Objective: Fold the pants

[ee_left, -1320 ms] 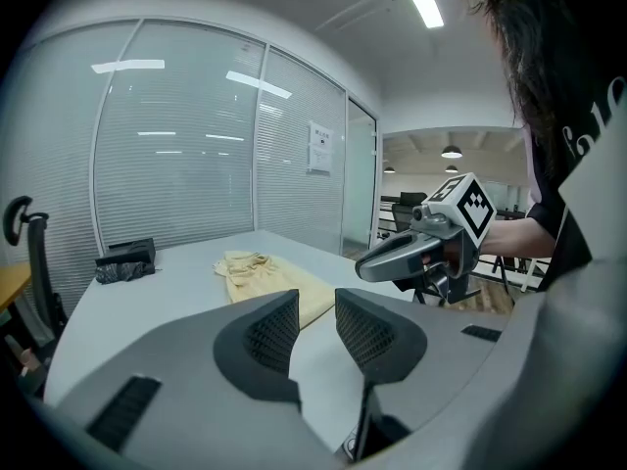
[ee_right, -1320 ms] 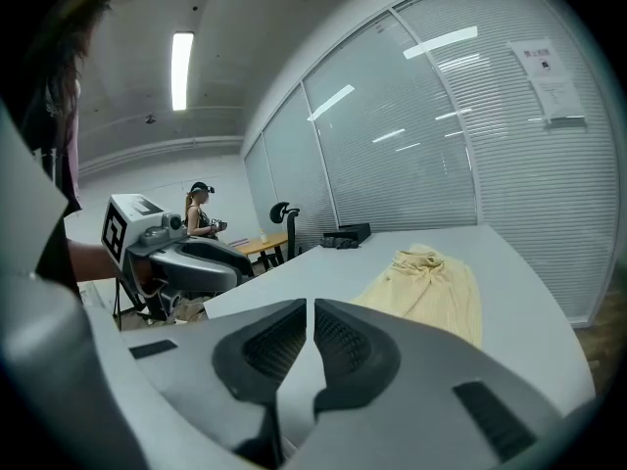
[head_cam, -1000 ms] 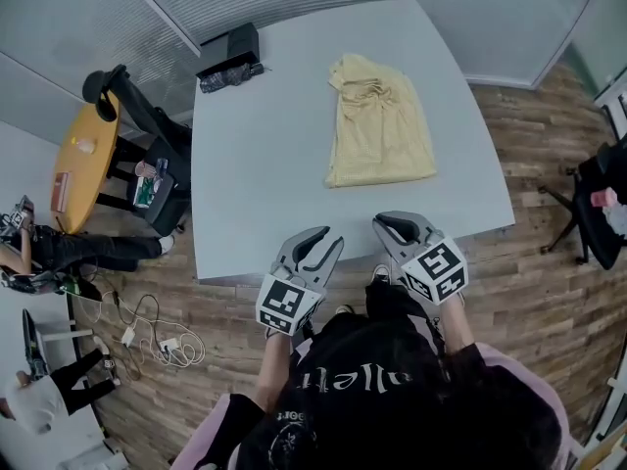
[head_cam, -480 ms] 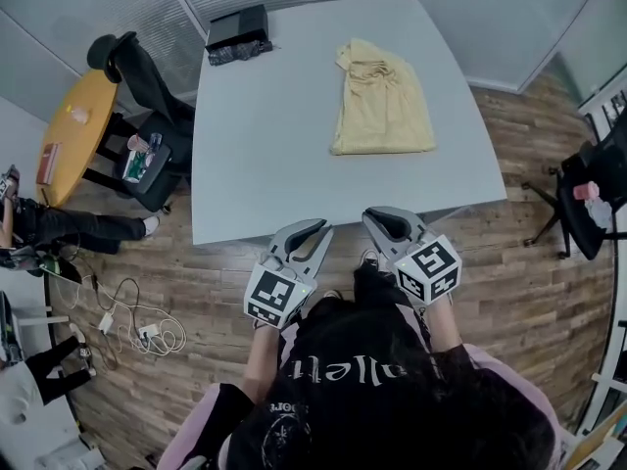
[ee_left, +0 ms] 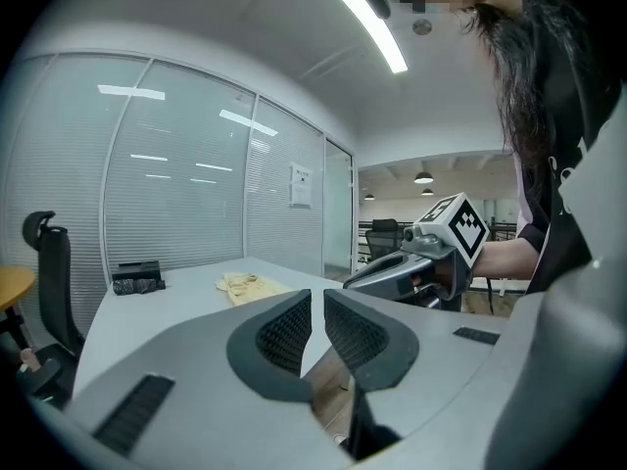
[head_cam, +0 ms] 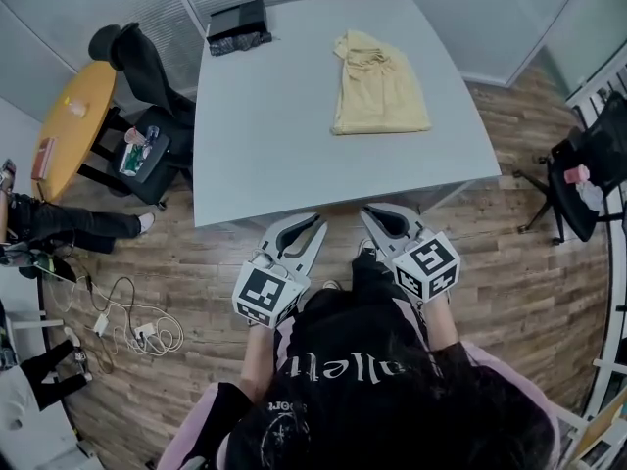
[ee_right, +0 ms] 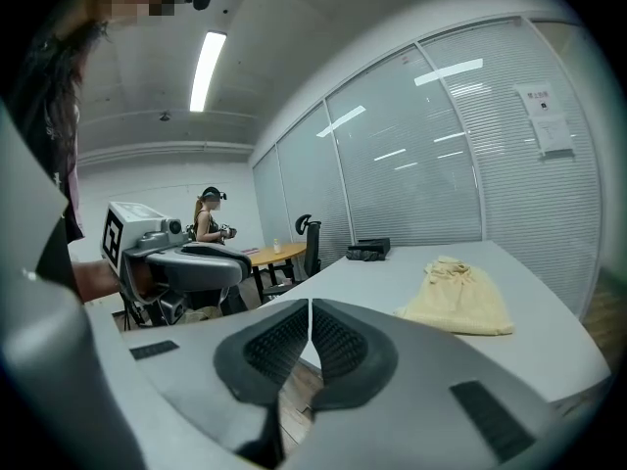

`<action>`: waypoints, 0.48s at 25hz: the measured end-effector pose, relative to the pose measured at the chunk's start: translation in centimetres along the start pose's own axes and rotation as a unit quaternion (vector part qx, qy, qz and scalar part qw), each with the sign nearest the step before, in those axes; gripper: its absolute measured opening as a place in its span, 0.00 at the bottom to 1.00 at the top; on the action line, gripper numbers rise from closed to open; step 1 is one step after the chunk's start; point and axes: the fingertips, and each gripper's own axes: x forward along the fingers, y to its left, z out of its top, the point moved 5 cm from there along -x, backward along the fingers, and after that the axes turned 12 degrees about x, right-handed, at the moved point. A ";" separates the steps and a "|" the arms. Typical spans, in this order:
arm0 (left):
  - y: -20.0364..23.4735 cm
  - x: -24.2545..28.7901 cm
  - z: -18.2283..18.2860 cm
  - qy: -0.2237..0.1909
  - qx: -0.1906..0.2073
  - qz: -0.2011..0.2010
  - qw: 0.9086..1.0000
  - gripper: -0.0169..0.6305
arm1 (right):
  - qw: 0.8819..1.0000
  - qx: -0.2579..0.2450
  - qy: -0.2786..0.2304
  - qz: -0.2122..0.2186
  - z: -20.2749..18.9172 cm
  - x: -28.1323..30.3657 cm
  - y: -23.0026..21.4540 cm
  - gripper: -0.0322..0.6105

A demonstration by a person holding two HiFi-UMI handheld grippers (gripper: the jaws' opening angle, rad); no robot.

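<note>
The pants [head_cam: 380, 84], pale yellow, are seen folded into a compact rectangle. They lie flat on the grey tabletop [head_cam: 284, 145], in the upper right of the head view. Their upper end is rumpled and their lower edge runs straight.

Both grippers are held in the lower middle of that view, past the tabletop's near edge, over the wooden floor [head_cam: 529, 262] and in front of the person's dark top. They are well apart from the pants.

The left gripper [head_cam: 312, 227] is pointed up and to the right in the frame. Its jaws have just been closing and are now drawn almost together, with only a thin slit left. Nothing is held between them.

The right gripper [head_cam: 378, 215] is set just beside it, angled up and to the left. Its jaws are pressed together on nothing. A cube with square markers is carried at the rear of each gripper.

In the left gripper view the pants [ee_left: 245, 284] are seen left of centre, beyond the jaws. In the right gripper view the pants [ee_right: 458, 297] are seen at the right.

A black box [head_cam: 235, 16] is placed at the tabletop's upper left corner, with a dark bundle [head_cam: 240, 43] just below it. A black chair [head_cam: 137, 67] and a round orange table [head_cam: 69, 125] are seen at the left. Cables [head_cam: 137, 326] are strewn on the floor at the lower left.
</note>
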 end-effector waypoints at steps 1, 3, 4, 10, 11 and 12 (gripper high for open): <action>-0.2 -0.3 -0.1 0.001 0.000 -0.001 1.000 0.12 | 1.000 -0.002 0.001 -0.001 -0.1 -0.2 0.3 0.09; -0.5 -0.7 -0.2 0.002 0.000 -0.003 1.000 0.12 | 1.000 -0.005 0.001 -0.002 -0.3 -0.5 0.9 0.09; -0.7 -0.9 -0.3 0.002 -0.001 -0.003 1.000 0.12 | 1.000 -0.006 0.001 -0.002 -0.4 -0.6 1.1 0.09; -1.5 -2.0 -0.6 0.000 -0.002 -0.002 1.000 0.12 | 1.000 -0.011 0.004 -0.003 -1.2 -1.4 2.4 0.09; -1.6 -2.1 -0.6 0.000 -0.003 -0.001 1.000 0.12 | 1.000 -0.012 0.005 -0.003 -1.3 -1.5 2.5 0.09; -1.6 -2.2 -0.7 0.001 -0.003 0.001 1.000 0.12 | 1.000 -0.013 0.006 -0.002 -1.4 -1.6 2.6 0.09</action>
